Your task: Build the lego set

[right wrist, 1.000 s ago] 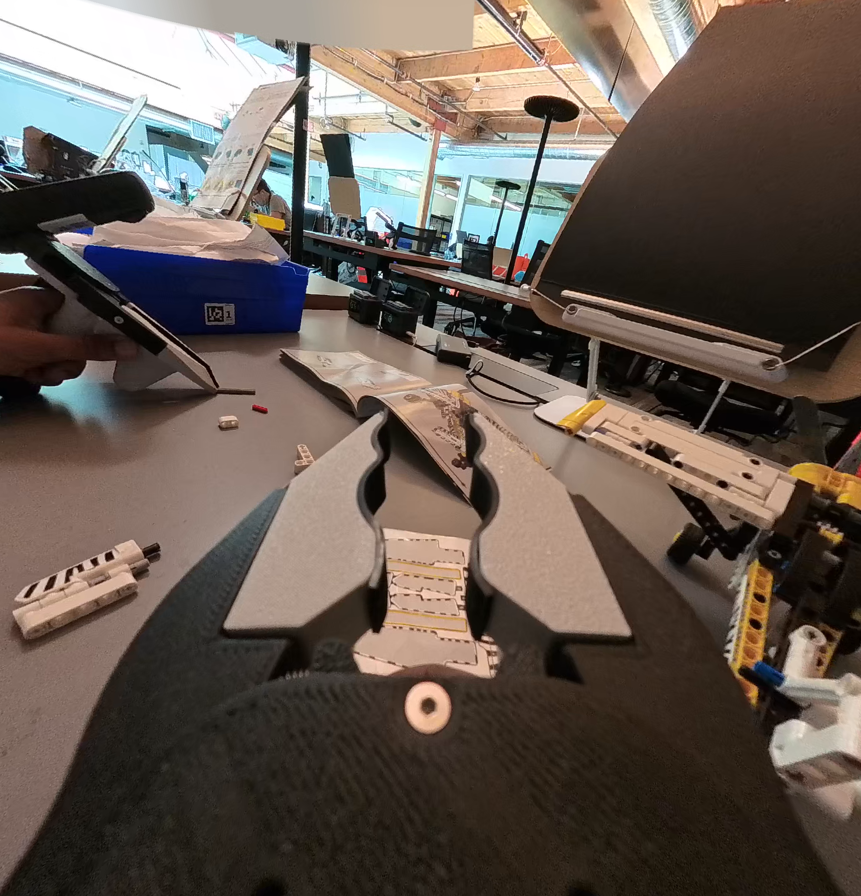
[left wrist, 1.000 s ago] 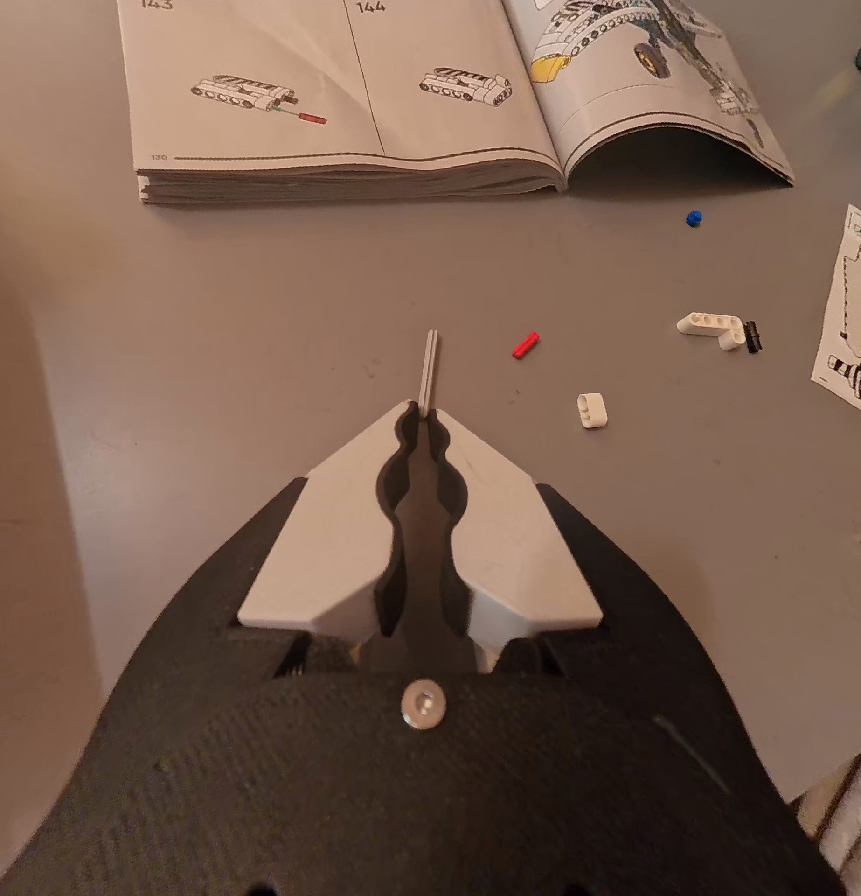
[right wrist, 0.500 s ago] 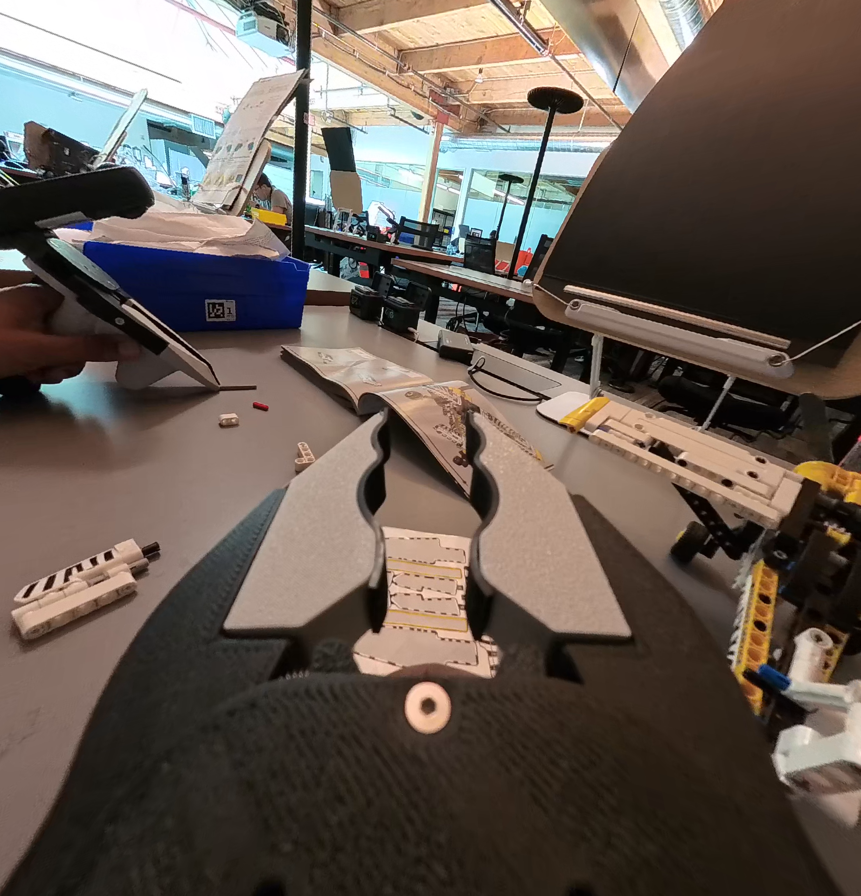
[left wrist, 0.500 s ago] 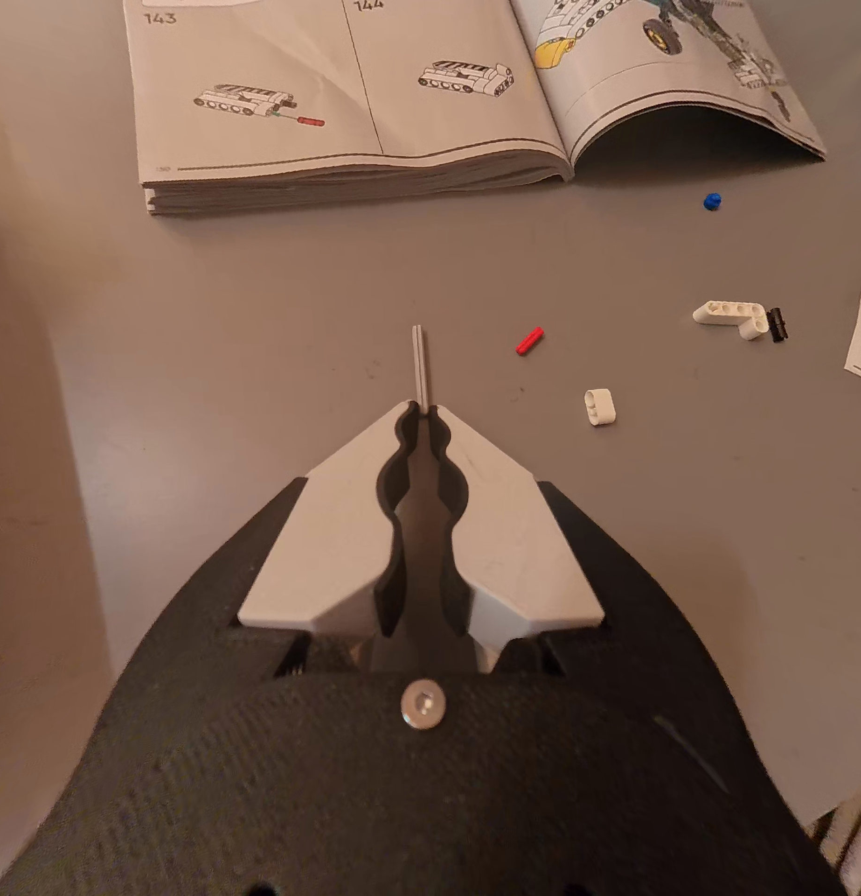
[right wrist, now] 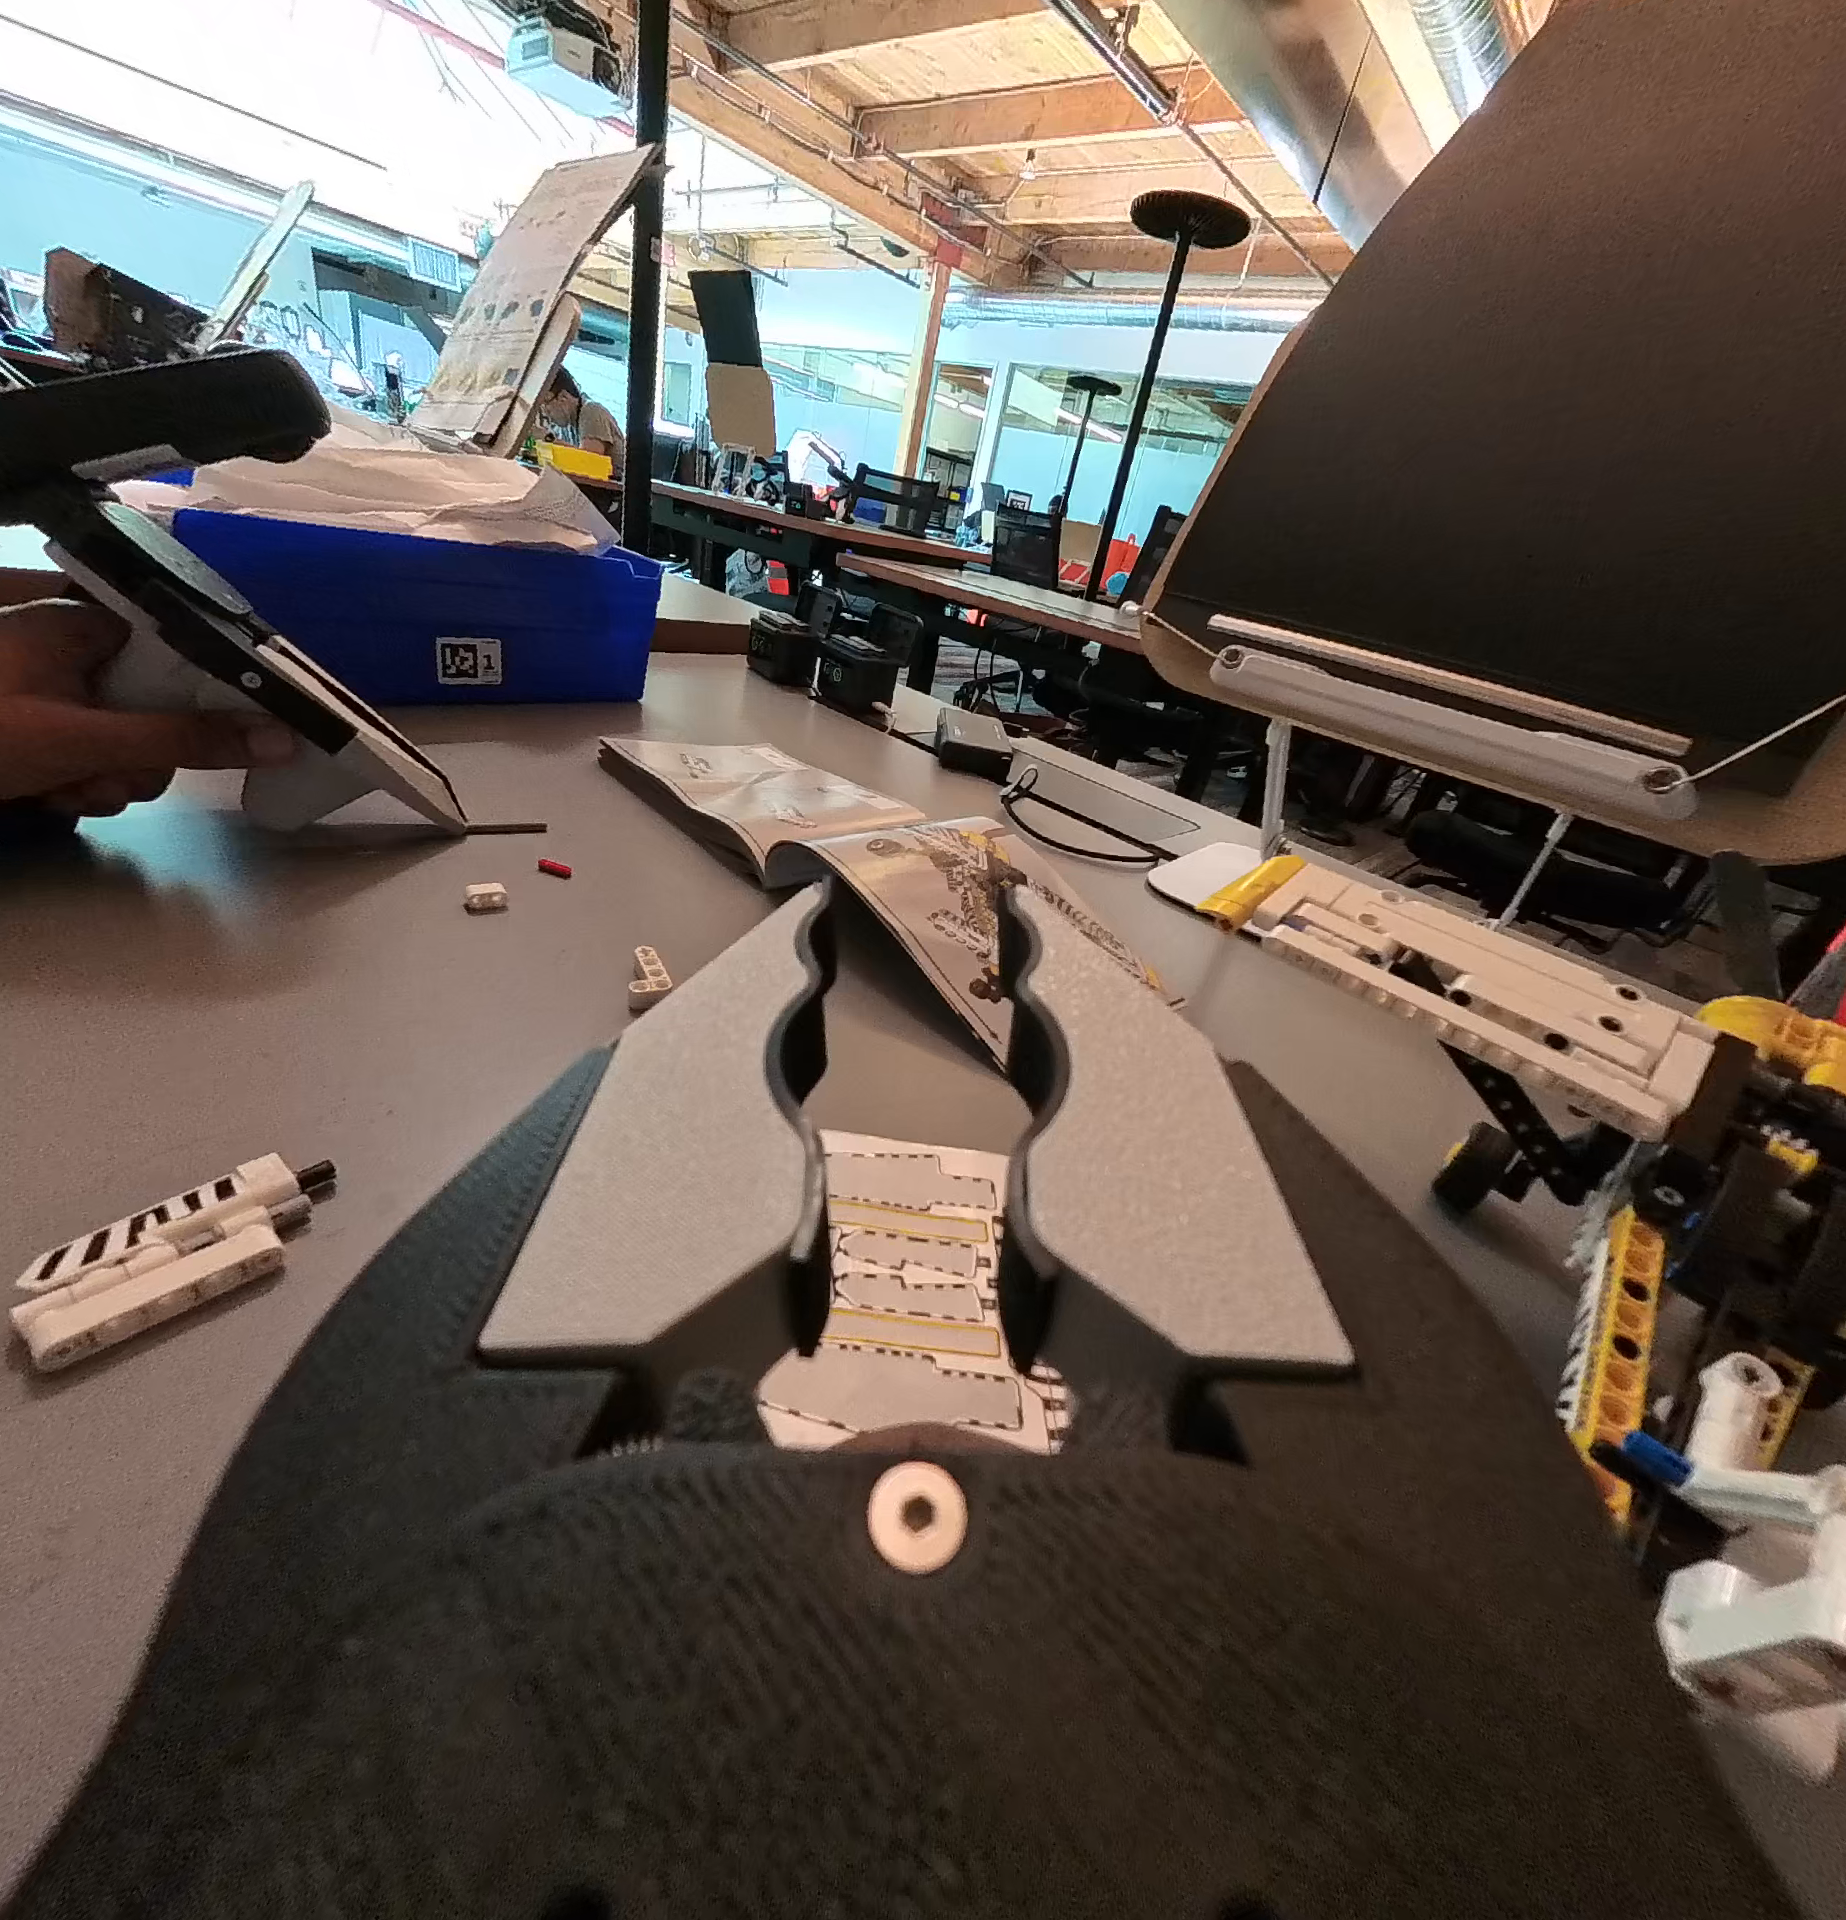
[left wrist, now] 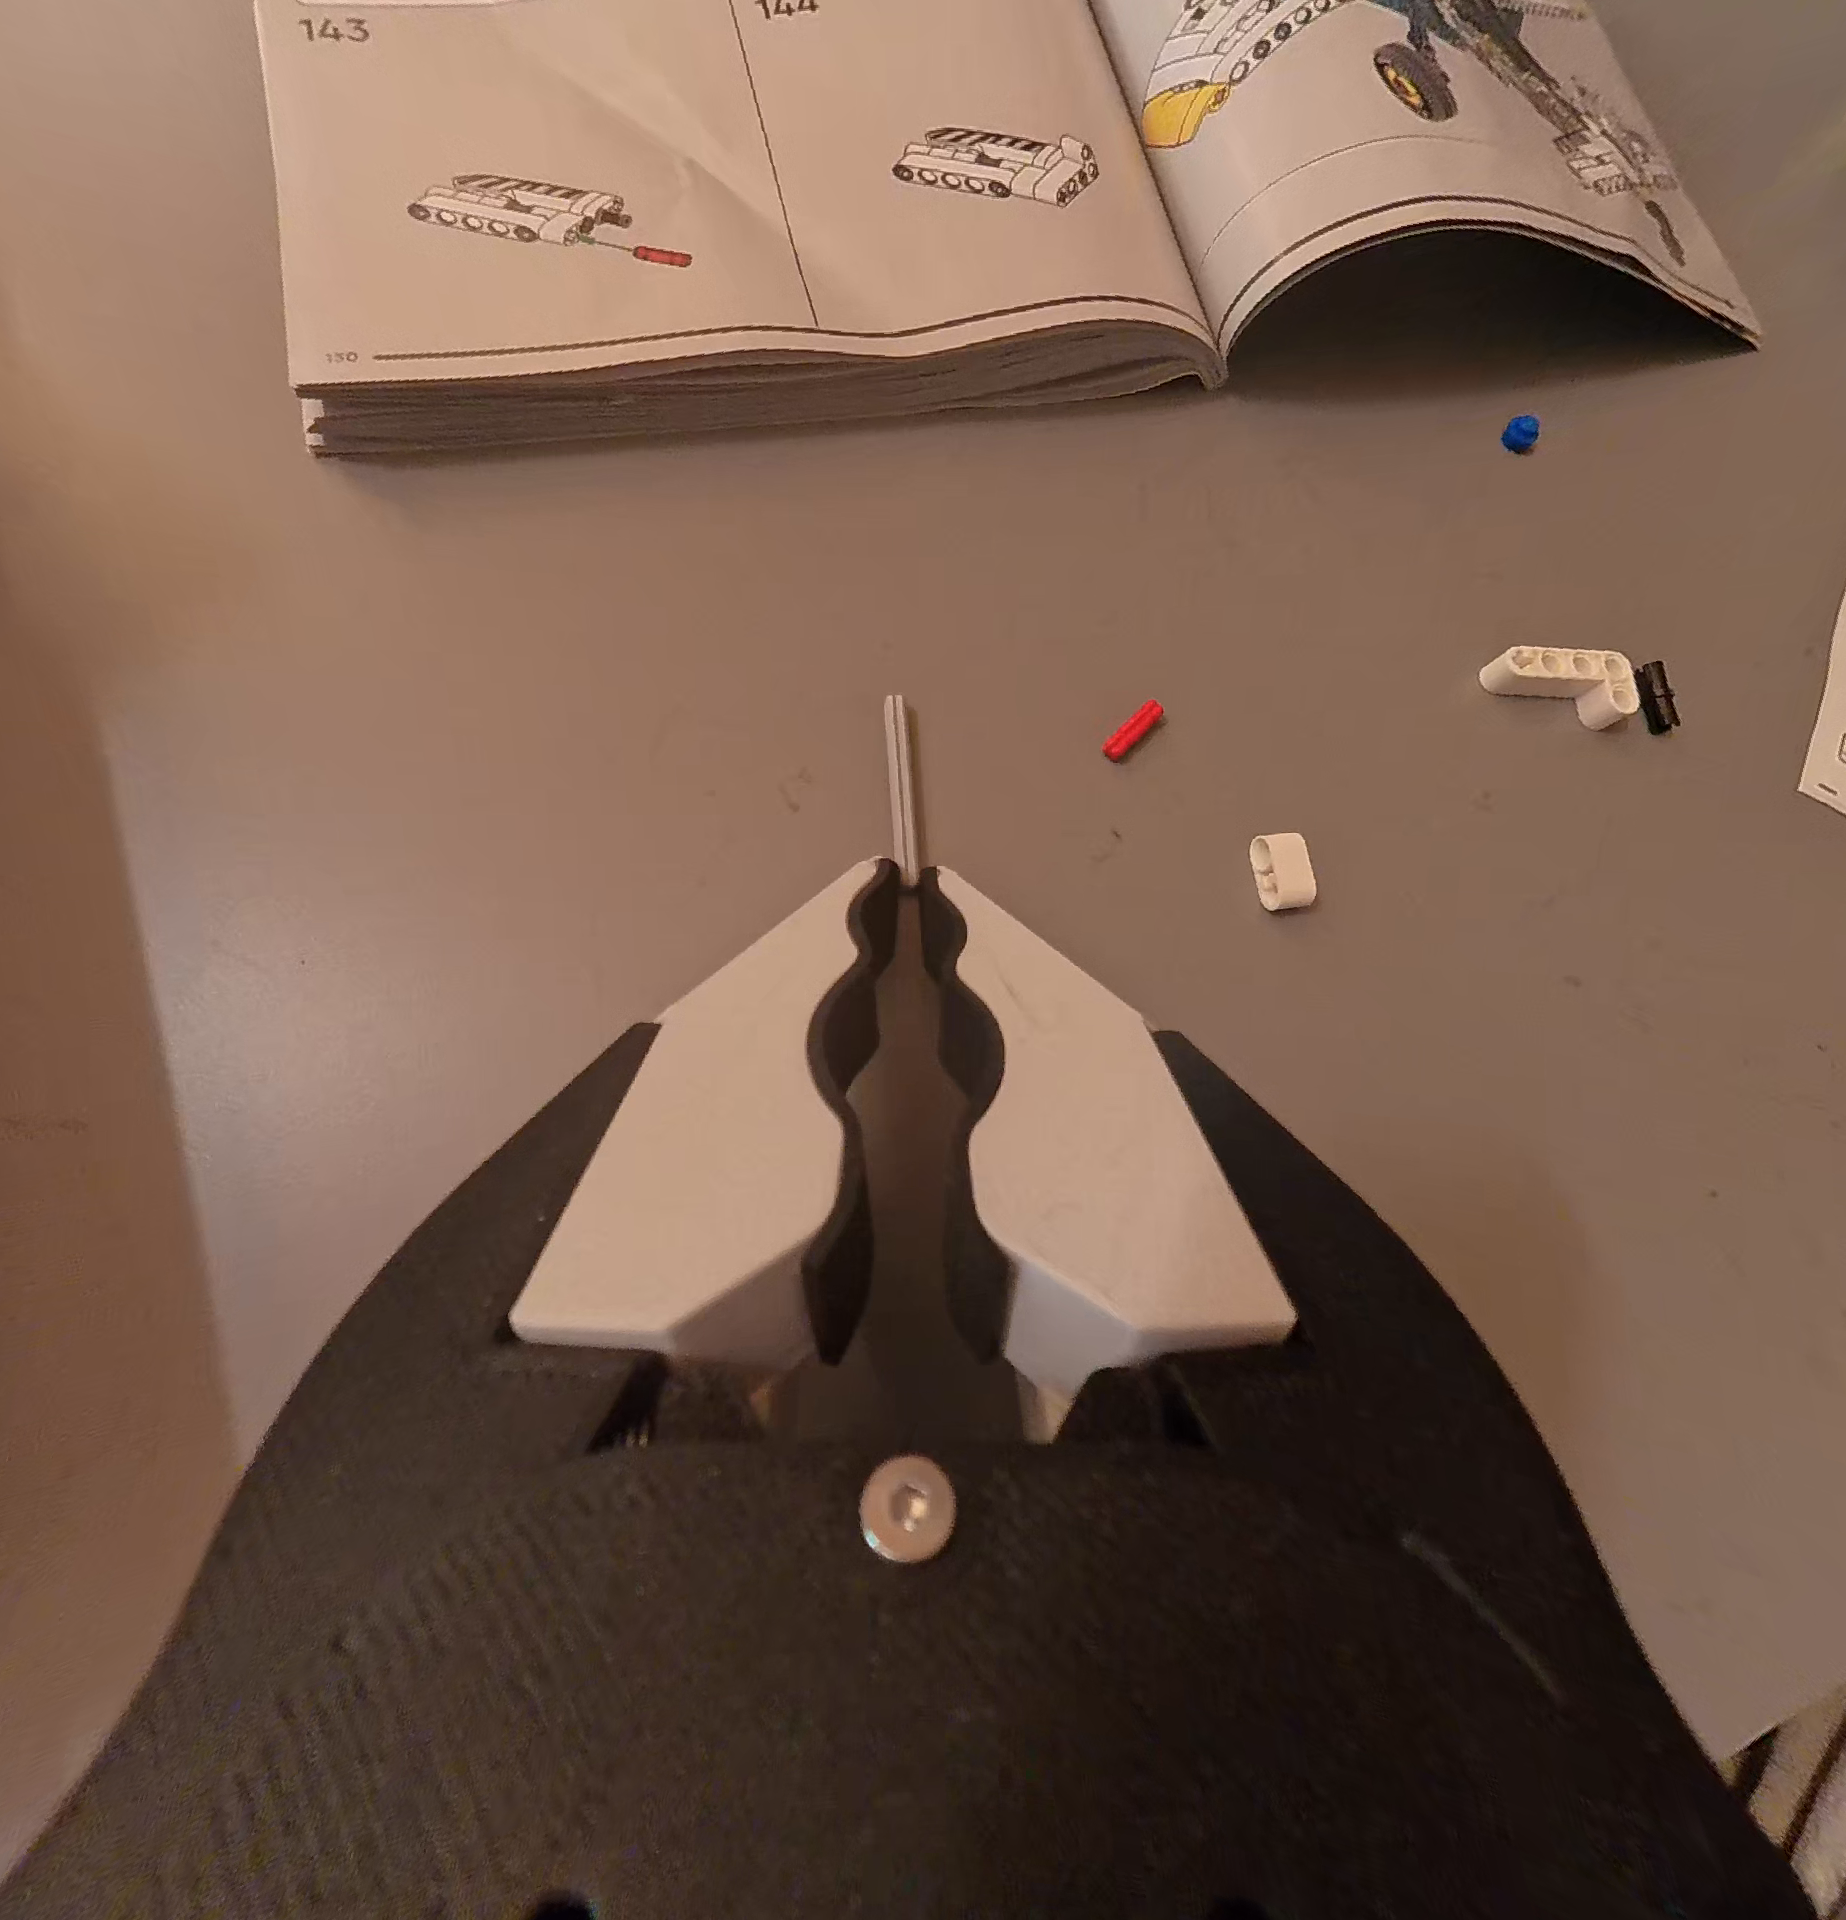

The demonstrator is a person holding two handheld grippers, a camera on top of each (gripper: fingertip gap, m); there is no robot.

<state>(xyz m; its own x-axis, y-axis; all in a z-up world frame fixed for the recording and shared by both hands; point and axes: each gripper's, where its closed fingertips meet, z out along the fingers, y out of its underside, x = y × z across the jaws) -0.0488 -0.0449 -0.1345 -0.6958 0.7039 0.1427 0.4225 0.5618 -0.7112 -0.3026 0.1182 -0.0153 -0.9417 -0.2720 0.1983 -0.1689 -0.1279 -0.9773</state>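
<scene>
My left gripper (left wrist: 903,878) is shut on a thin grey axle (left wrist: 898,779) that sticks out forward from its tips, low over the grey table. It also shows in the right wrist view (right wrist: 451,816), held by a hand, with the axle (right wrist: 508,828) level at the table top. My right gripper (right wrist: 914,914) is open and empty above a sticker sheet (right wrist: 914,1247). A white black-striped beam assembly (right wrist: 150,1257) lies to its left. A red pin (left wrist: 1133,730), a small white beam (left wrist: 1283,873) and a white L-beam (left wrist: 1563,681) lie right of the axle.
An open instruction booklet (left wrist: 742,208) lies ahead of the left gripper. A blue pin (left wrist: 1519,433) lies near it. A partly built white, yellow and black model (right wrist: 1625,1091) stands at the right. A blue bin (right wrist: 410,613) stands at the back left. Across from one pair of fingers to the other is roughly 35 centimeters. From my left tips it is roughly 5 centimeters to the red pin (left wrist: 1133,730); from my right, 25 centimeters. The left gripper is farther from the white black-striped beam assembly (right wrist: 150,1257), some 25 centimeters, than the right, some 15 centimeters.
The axle in my left gripper has swung from leaning right to pointing straight ahead. The left view has shifted slightly left. The right gripper stays open and has tilted slightly.
</scene>
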